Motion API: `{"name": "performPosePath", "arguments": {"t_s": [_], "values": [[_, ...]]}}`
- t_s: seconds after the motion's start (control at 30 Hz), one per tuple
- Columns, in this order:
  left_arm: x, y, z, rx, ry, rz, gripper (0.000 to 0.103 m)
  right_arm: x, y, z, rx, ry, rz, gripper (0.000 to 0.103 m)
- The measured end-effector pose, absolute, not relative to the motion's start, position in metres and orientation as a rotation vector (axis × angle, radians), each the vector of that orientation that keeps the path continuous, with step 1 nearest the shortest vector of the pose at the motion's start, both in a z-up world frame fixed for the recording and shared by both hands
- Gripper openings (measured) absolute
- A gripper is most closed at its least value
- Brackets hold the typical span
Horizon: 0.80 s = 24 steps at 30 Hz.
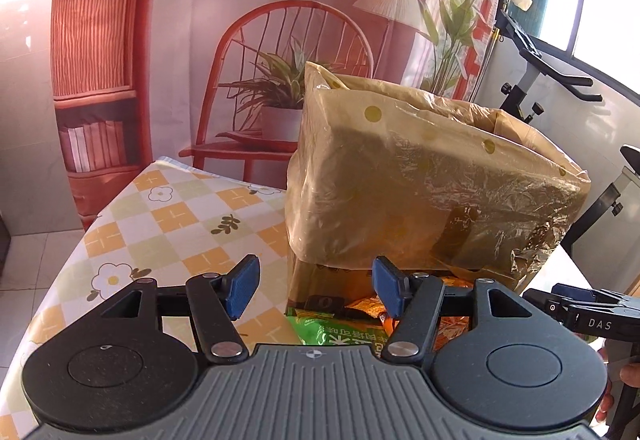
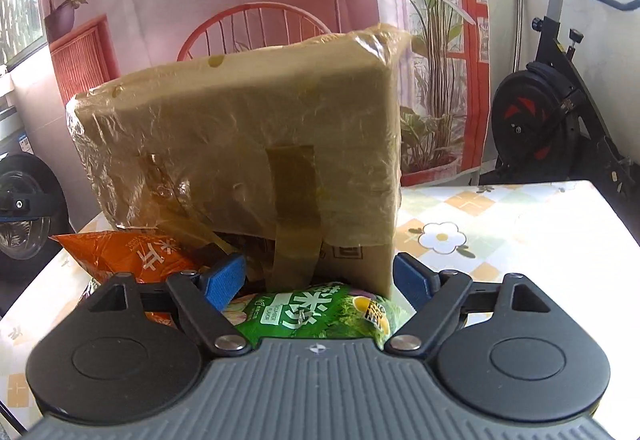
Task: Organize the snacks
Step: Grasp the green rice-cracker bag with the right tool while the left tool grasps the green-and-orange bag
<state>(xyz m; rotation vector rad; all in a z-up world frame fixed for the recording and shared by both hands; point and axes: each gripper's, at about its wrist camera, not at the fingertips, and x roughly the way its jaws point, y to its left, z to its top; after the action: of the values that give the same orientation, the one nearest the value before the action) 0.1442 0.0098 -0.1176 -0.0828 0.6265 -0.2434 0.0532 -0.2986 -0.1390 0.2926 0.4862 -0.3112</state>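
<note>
From where I stand, a tall cardboard box wrapped in crinkled yellowish plastic film (image 2: 248,136) sits on the table with the checked, flower-printed cloth (image 1: 168,216), and the snack packets lie heaped at its foot. Both claws are pointed down at that heap.

The right gripper (image 2: 318,280) has its blue pads well apart, and nothing is pinched between them. The glossy green snack packet with white lettering (image 2: 316,314) lies just under and between those pads, at about 6 o'clock from the gap, its long side running across from 9 to 3, roughly in line with the way the pads would close. An orange foil snack packet (image 2: 124,256) sits off at 10 o'clock from that claw, partly tucked against the box.

The left gripper (image 1: 316,288) also stands spread and empty. From its view the same green packet (image 1: 320,330) pokes out at 6 o'clock, more hidden by the tool's body, with orange packets at 4 o'clock.

I'd judge the right hand the better placed: the green packet is centred beneath it. A grab across the long side may only crumple the bag, so a turn of the wrist could help
</note>
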Motion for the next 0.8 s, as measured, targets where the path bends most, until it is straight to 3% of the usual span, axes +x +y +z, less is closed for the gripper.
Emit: {"name": "performPosePath", "arguments": {"t_s": [0.3, 0.63, 0.8], "values": [[0.14, 0.003, -0.149, -0.004, 0.677, -0.27, 0.069, 0.025, -0.314, -0.168, 0.487, 0.51, -0.297, 0.094], [0.151, -0.001, -0.175, 0.052, 0.742, -0.322, 0.075, 0.02, -0.308, -0.168, 0.52, 0.497, -0.281, 0.095], [0.164, -0.007, -0.183, 0.032, 0.761, -0.333, 0.085, 0.02, -0.307, -0.17, 0.515, 0.495, -0.278, 0.095]]}}
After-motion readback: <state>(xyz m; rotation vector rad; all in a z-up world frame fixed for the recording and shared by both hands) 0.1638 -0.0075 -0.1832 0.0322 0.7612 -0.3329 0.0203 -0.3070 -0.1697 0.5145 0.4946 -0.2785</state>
